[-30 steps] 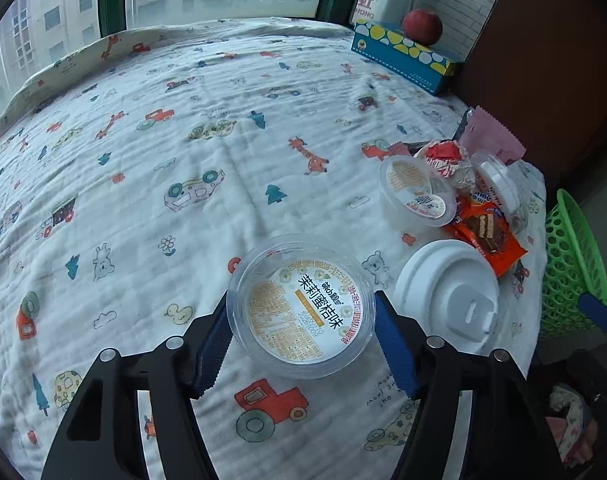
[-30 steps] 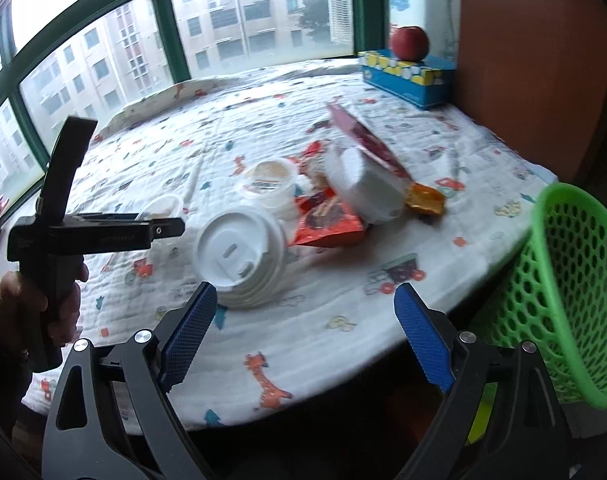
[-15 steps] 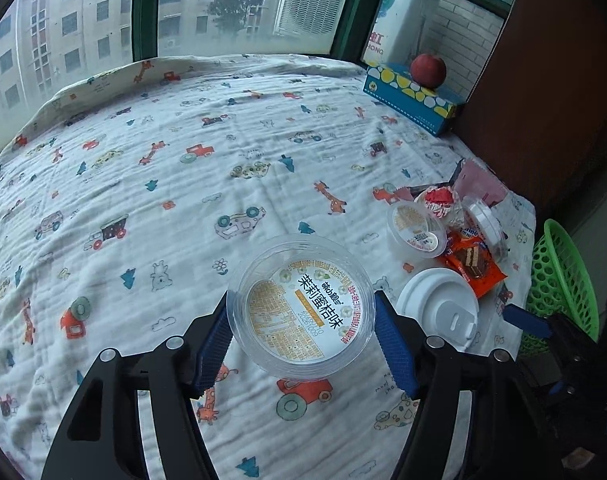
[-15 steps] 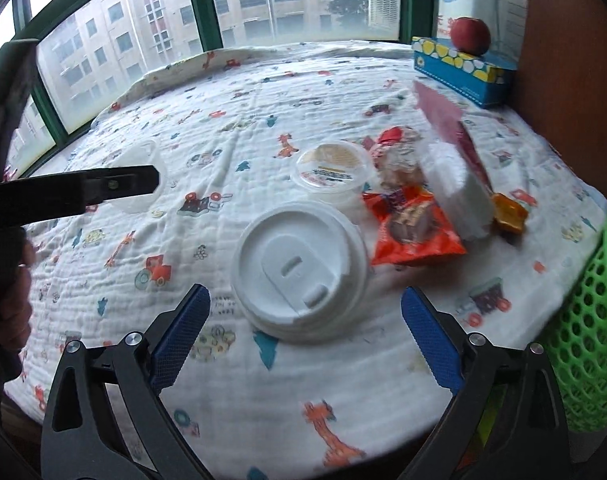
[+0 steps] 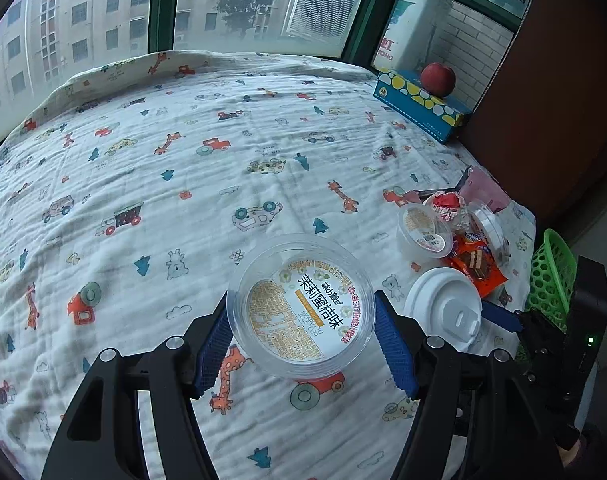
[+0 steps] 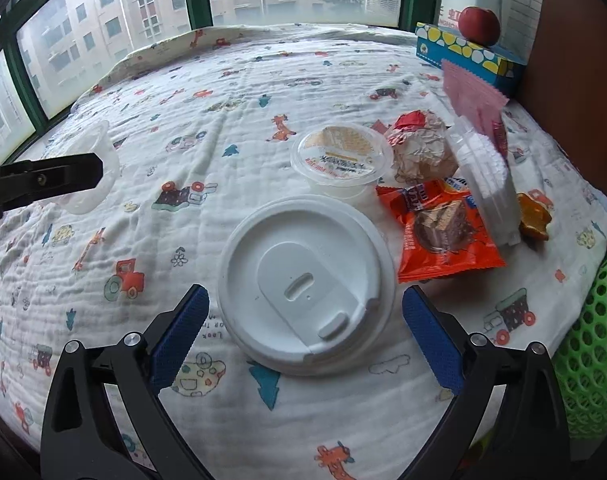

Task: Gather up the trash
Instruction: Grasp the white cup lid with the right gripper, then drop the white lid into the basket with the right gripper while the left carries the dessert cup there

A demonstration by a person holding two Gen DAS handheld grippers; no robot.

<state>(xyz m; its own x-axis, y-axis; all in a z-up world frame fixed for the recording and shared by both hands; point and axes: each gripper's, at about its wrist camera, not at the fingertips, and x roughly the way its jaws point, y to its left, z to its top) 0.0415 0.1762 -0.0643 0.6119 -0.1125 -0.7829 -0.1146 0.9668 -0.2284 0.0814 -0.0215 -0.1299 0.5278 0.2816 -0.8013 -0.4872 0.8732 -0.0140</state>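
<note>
A clear jelly cup is clamped in the left tool. The white lid, near the bed's right edge, is flanked by the right tool, spread apart, apparently untouched.

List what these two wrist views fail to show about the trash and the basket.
- Green basket: cut off by the right edge in the right wrist view; its inside is unseen.
- White cup lid: whatever is under it is hidden.
- Clear cup in the left gripper: its sealed label hides the contents.
- Orange scrap: partly behind the clear plastic container.
</note>
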